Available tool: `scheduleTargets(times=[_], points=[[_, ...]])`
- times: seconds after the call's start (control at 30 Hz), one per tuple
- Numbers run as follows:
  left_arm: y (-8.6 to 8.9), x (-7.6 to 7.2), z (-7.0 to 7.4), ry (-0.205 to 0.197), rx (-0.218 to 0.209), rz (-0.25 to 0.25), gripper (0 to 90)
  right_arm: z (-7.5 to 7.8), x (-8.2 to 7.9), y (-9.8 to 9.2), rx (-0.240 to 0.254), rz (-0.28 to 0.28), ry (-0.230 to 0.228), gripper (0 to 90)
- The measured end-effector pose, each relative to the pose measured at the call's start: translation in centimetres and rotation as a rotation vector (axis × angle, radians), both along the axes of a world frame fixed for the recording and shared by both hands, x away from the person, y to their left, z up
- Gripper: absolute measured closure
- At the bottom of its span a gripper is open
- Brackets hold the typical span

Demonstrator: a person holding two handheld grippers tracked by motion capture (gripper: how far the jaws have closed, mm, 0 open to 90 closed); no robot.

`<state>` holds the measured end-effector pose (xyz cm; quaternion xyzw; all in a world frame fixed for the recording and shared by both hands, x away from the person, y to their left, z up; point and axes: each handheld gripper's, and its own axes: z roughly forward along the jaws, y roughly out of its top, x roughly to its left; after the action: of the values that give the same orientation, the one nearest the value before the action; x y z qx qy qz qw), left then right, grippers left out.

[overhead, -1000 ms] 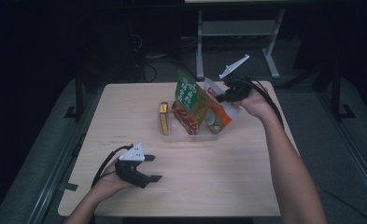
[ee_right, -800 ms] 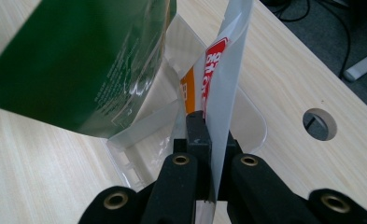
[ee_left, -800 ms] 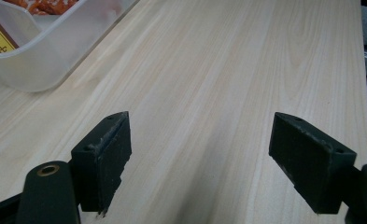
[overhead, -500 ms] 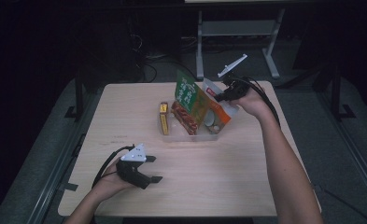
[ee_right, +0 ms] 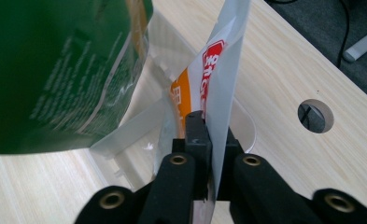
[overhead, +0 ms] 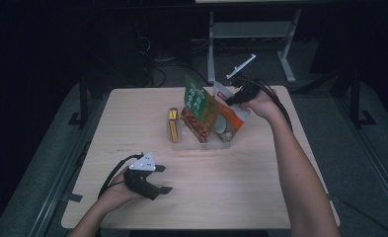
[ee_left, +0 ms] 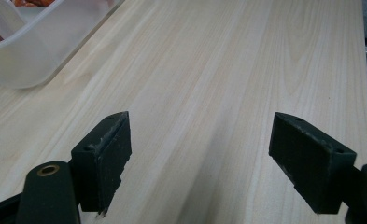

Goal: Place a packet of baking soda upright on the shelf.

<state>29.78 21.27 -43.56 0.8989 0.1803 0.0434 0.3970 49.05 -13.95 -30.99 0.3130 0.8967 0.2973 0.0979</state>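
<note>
- The left gripper (overhead: 163,189) rests low on the near-left part of the table (overhead: 260,197), jaws spread wide with nothing between them; in the left gripper view bare wood shows between its pads (ee_left: 107,158).
- The clear plastic bin (overhead: 201,144) sits mid-table, well apart from the left gripper and up-right of it. A yellow box (overhead: 173,124) stands at its left end, then a red snack pack (overhead: 194,126) and a green bag (overhead: 196,96) leaning upright.
- The white-and-orange pouch (overhead: 221,113) stands at the bin's right end, its long axis tilted up toward the far right, its lower part in the bin.
- The right gripper (overhead: 231,100) is much the nearer one: it comes in from the far right and its jaws are pinched on the pouch's thin top edge (ee_right: 221,93), which runs straight up from between the pads (ee_right: 197,135).
- The pouch lies directly ahead of and below those jaws, so my judgement is that the coming move is a pull or push along the pouch's own tilt.
- Against the earlier high views, the right hand has shifted only slightly at the bin's right end, the pouch looks to sit much as it did, and the left hand has kept its place.
</note>
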Motion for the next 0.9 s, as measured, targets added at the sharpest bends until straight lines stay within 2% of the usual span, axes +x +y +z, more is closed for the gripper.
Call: scheduleTargets(times=[0.13, 0.2, 0.27, 0.3, 0.37, 0.43, 0.53, 0.6, 0.9], points=[[0.0, 0.2, 0.0, 0.002, -0.004, 0.006, 20.6, 0.1, 0.0, -0.5, 0.039, -0.025, 0.01, 73.4], [0.1, 0.3, 0.0, 0.002, -0.005, 0.006, 20.6, 0.3, -0.2, -0.7, 0.04, -0.027, 0.003, 66.1], [0.0, 0.3, 0.1, 0.001, -0.005, 0.008, 20.6, 0.5, -0.7, -1.0, 0.052, -0.033, -0.009, 50.7], [0.0, 0.4, 0.1, 0.0, -0.005, 0.008, 20.6, 0.5, -0.9, -1.2, 0.061, -0.036, -0.014, 46.2], [0.0, 0.3, 0.1, 0.001, -0.009, 0.013, 20.6, 0.6, -1.2, -1.6, 0.068, -0.062, -0.021, 39.2], [0.0, 0.3, 0.1, 0.005, -0.01, 0.015, 20.6, 0.6, -1.6, -2.1, 0.099, -0.071, -0.034, 33.9], [0.1, 0.3, 0.2, 0.004, 0.006, 0.013, 20.2, 0.8, -2.5, -3.1, 0.137, -0.081, -0.052, 29.4], [0.1, 0.3, 0.2, 0.008, 0.0, 0.018, 20.1, 0.9, -3.2, -3.6, 0.153, -0.085, -0.061, 28.7], [0.3, 0.1, 0.2, 0.009, 0.004, 0.017, 19.9, 1.2, -6.3, -5.3, 0.188, -0.101, -0.121, 25.9]])
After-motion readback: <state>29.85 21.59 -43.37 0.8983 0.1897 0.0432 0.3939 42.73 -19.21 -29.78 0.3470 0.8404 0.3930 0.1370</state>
